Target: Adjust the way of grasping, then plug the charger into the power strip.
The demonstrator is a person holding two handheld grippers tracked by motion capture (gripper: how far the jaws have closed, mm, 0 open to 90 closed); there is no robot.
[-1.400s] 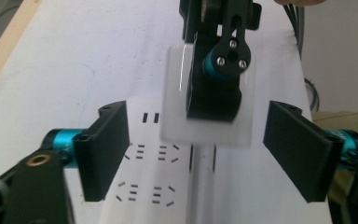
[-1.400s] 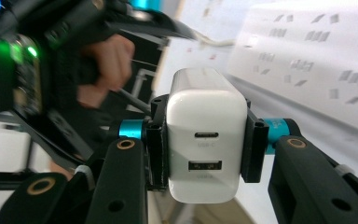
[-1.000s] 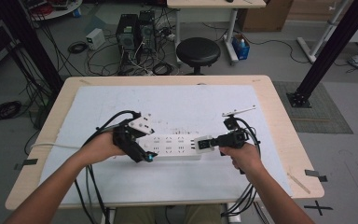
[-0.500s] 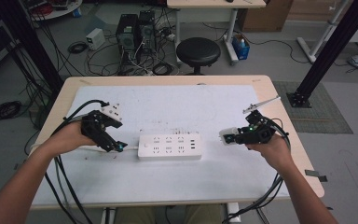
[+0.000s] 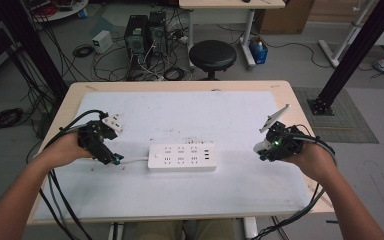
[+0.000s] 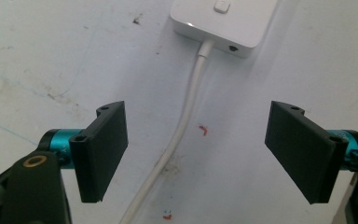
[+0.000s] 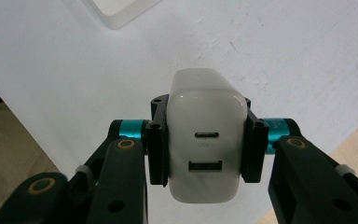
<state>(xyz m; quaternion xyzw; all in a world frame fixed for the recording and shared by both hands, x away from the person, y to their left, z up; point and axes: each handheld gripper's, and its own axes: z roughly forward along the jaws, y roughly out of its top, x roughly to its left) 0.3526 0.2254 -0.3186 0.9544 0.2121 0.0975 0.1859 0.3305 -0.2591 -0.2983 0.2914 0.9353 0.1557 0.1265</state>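
I see my right gripper (image 7: pixel 204 140) clamped on a white charger (image 7: pixel 204 135), well right of the power strip (image 5: pixel 181 157); its two ports face me, the print under them too faint to read. My left gripper (image 6: pixel 200 149), jaws wide apart, straddles the strip's white cord (image 6: pixel 182 135) just left of the strip on the table (image 5: pixel 240 107).

The power strip (image 5: pixel 181 157) lies at the middle of the table (image 5: pixel 145 87), its cord (image 6: pixel 182 126) running left between the left gripper's (image 5: pixel 106 155) spread jaws. The right gripper (image 5: pixel 263 150), well to the right, clamps a charger (image 7: pixel 206 135)
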